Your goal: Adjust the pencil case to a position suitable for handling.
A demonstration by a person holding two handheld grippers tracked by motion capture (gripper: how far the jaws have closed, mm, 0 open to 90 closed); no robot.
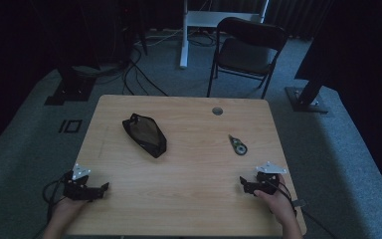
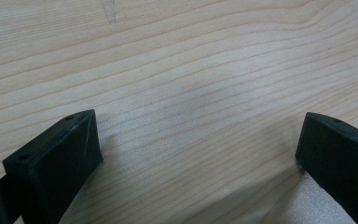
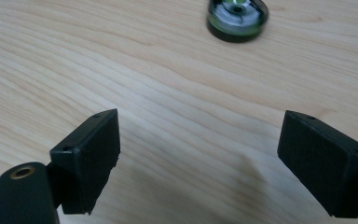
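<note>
The left gripper (image 1: pixel 104 187) rests at the near left corner of the table (image 1: pixel 189 199), and its fingers (image 2: pixel 56 158) stand wide apart with nothing between them. The right gripper (image 1: pixel 242 182) rests at the near right corner, its fingers (image 3: pixel 91 154) also spread and empty. The correction tape roller (image 1: pixel 238 145) lies flat on the right half of the table, a little beyond the right gripper, and the right gripper view shows its round end (image 3: pixel 237 14) ahead. I judge it light, stiff and rather smooth plastic, so it may slide; the wide round body seems the best place to take it. The black pouch (image 1: pixel 144 134) lies left of the centre, well apart from both grippers. It looks soft and should fold when pinched, so its edge is better.
</note>
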